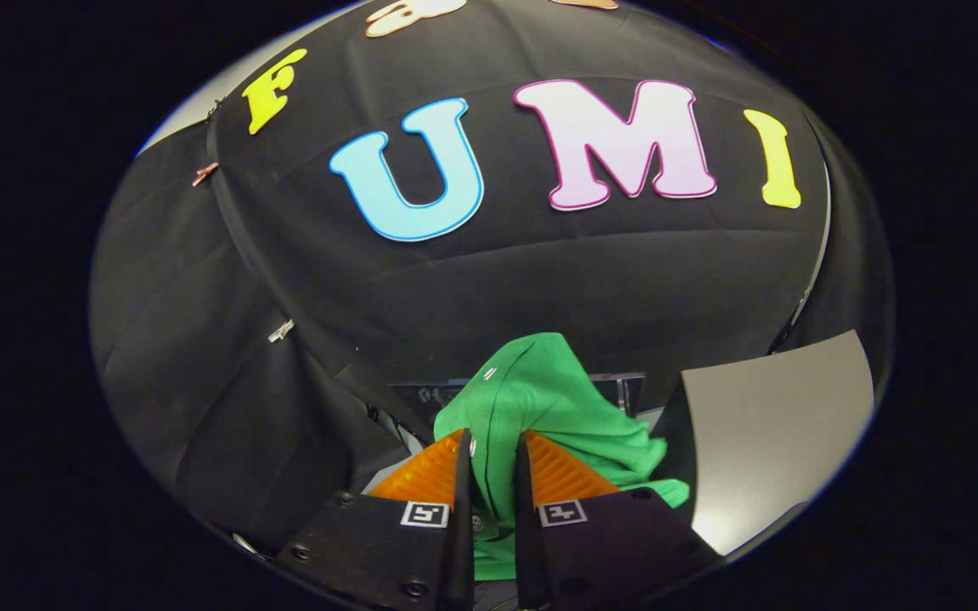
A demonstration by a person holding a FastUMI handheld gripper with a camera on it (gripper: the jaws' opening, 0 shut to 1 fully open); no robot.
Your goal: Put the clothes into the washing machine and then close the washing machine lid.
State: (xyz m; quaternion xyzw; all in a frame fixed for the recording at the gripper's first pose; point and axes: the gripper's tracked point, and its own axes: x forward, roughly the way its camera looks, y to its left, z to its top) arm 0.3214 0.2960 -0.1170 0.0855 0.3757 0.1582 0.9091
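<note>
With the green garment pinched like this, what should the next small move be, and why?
Probably carry it forward and down toward the washing machine just beyond. The gripper is shut on the green garment, which bunches up ahead of the fingers, so the grasp looks secure. The machine's opening is hidden behind the cloth, so lowering should be slow.

Camera rides the hand-held gripper (489, 441), facing the booth's black wall (540, 288) closely.

green garment (557, 399) fills the jaws, blocking the way ahead.
</note>
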